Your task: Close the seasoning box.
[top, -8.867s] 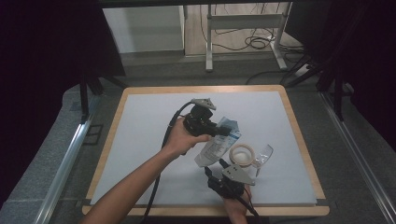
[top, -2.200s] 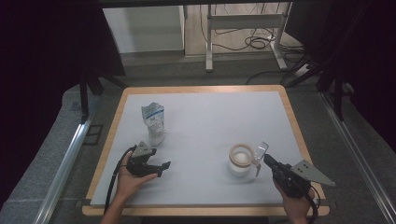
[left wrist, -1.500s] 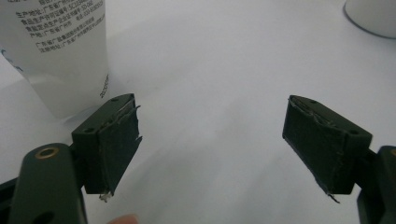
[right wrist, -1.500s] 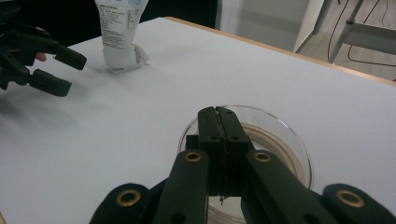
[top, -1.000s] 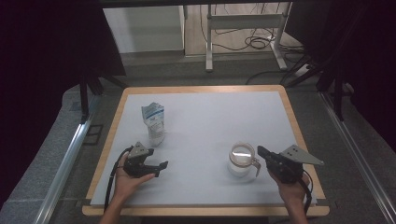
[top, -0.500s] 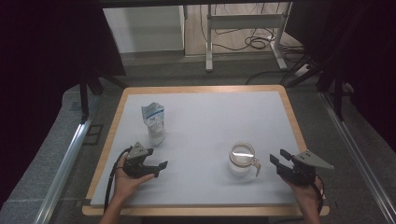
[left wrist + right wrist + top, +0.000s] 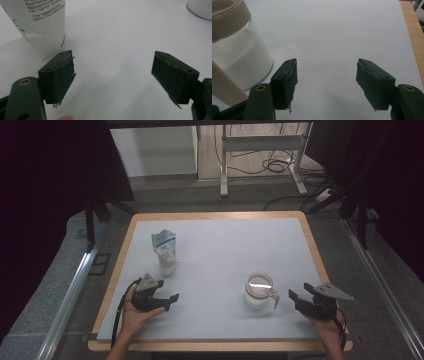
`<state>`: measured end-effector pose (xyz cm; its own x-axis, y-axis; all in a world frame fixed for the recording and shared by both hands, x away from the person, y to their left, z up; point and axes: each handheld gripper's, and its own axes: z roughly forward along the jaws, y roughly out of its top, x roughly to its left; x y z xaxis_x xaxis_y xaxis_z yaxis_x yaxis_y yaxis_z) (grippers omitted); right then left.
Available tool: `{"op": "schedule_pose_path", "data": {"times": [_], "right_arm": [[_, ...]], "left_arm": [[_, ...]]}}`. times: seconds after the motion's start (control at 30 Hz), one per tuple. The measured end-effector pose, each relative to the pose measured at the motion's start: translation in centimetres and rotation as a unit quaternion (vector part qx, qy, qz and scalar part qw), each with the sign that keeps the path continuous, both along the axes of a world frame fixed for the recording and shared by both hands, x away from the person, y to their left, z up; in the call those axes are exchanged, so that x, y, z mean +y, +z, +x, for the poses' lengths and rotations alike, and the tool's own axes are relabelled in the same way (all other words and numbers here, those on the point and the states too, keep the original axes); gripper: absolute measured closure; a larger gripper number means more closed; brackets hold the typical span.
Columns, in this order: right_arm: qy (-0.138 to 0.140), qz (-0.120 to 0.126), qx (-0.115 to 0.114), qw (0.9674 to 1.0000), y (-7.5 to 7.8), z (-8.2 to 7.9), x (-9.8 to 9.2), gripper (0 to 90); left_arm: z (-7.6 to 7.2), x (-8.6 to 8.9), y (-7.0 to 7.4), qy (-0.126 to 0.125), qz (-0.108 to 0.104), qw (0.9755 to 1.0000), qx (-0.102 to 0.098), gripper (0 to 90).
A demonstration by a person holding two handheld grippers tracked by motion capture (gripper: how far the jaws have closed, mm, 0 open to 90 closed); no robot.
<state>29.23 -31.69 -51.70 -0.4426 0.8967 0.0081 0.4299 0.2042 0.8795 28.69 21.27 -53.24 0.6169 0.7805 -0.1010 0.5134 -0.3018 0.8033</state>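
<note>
Resting phase: both grippers sit low at the near edge, work on the pouch and jar apparently finished.
Left gripper [image 7: 169, 298]: near left, jaws wide, nothing between them.
Right gripper [image 7: 295, 299]: near right, jaws have just been opening, gap bare, just right of the glass jar [image 7: 259, 291].
Jar: near right of centre, upright, white powder inside, tan rim and handle.
Pouch [image 7: 165, 251]: standing farther left, open top.
Next move: likely none beyond parking the hands.
Right gripper view: powder level [image 7: 239, 57] in the jar.
Left gripper view: print on the pouch [image 7: 42, 22].

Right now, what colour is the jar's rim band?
Beige rim band on the jar; clearest in right gripper view.
</note>
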Motion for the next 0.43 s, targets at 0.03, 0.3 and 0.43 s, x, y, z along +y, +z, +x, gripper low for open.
{"op": "schedule_pose_path", "data": {"times": [0.03,0.3,0.43], "right_arm": [[-0.001,0.001,0.000,1.0000,0.01,0.01,0.02,34.0],[0.000,0.003,0.001,1.0000,0.14,-0.02,0.04,34.0],[0.002,0.002,-0.002,1.0000,0.23,-0.04,0.13,33.9]], "left_arm": [[-0.01,0.00,0.01,0.000,0.000,1.0000,0.000,18.7],[-0.02,0.01,-0.01,0.000,0.001,1.0000,0.000,18.6],[0.00,0.02,0.02,0.001,0.000,1.0000,-0.002,18.5]]}}
